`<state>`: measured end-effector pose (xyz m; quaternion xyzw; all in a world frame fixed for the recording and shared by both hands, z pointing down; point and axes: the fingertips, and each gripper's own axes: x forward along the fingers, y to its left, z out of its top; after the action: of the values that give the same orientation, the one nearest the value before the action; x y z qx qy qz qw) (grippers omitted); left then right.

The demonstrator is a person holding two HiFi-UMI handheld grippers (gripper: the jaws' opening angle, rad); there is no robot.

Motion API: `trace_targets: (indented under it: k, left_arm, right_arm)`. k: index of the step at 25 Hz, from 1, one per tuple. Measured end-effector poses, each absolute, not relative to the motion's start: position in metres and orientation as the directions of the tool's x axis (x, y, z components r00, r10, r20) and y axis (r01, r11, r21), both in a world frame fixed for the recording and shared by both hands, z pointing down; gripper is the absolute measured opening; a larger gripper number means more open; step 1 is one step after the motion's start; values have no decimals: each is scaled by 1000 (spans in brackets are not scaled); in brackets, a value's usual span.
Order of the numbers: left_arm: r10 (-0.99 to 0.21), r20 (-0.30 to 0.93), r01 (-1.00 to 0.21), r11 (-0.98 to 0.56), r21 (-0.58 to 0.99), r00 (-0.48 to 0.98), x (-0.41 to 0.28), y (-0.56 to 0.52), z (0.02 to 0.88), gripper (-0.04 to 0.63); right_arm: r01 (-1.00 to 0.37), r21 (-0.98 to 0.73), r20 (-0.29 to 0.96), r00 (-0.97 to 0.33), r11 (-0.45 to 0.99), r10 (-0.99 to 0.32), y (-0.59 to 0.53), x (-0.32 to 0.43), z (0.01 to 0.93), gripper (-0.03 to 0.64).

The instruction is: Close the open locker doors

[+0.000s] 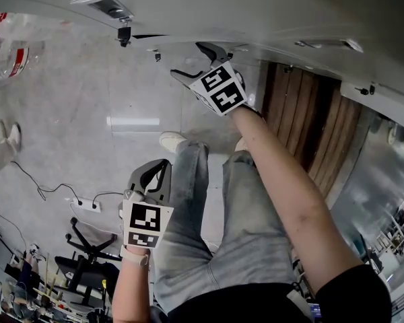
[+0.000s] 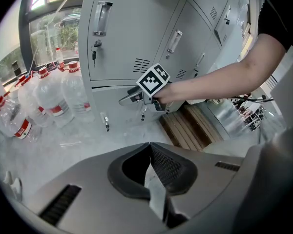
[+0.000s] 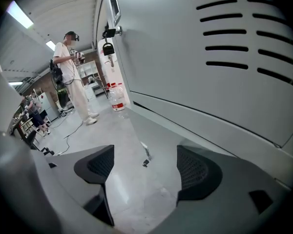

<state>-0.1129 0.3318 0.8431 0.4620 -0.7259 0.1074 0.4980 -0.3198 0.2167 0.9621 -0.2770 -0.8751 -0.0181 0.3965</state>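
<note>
A bank of grey lockers (image 1: pixel 256 19) (image 2: pixel 132 28) runs along the top of the head view. My right gripper (image 1: pixel 194 60) (image 2: pixel 127 97) is held low against a bottom-row door (image 2: pixel 122 118) (image 3: pixel 136 189). It is open, and only that door's small latch (image 3: pixel 146 162) shows between its pads. A dark seam separates this door from the vented door (image 3: pixel 224 48) above; I cannot tell whether the lower door is latched. My left gripper (image 1: pixel 163 163) (image 2: pixel 149 145) hangs back over the floor near my legs, shut and empty.
Several water bottles (image 2: pixel 49 96) (image 1: pixel 7 52) stand on the floor by the lockers' left end. A wooden slatted pallet (image 1: pixel 310 126) (image 2: pixel 185 128) lies to the right. A power strip with cables (image 1: pixel 87 204) and a chair base (image 1: pixel 87 244) sit behind. Another person (image 3: pixel 73 77) stands farther off.
</note>
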Motion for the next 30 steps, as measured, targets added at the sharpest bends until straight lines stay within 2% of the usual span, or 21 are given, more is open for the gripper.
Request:
trace_targets:
  k: [14,25,27,30]
  left_arm:
    - [-558,827,-775,554,305,-73,-113,332,847,20]
    - [-556,828,-787,544,292,-78,-110,316,836,20]
    - [-561,824,-790,540,291,-81,-109,310,833,20]
    - [-568,819,-796,532,289,-83,-105,299,826,20]
  right_arm:
    - [470,-184,716,-537,863,445,206,-328,972,402]
    - [435,-297,685,-524,850,507,203,-292,947,397]
    - [426,-314,673,-531,849,515,201,-280,936,370]
    - [404,-335,648,-557,851,520,192,-263,915,280]
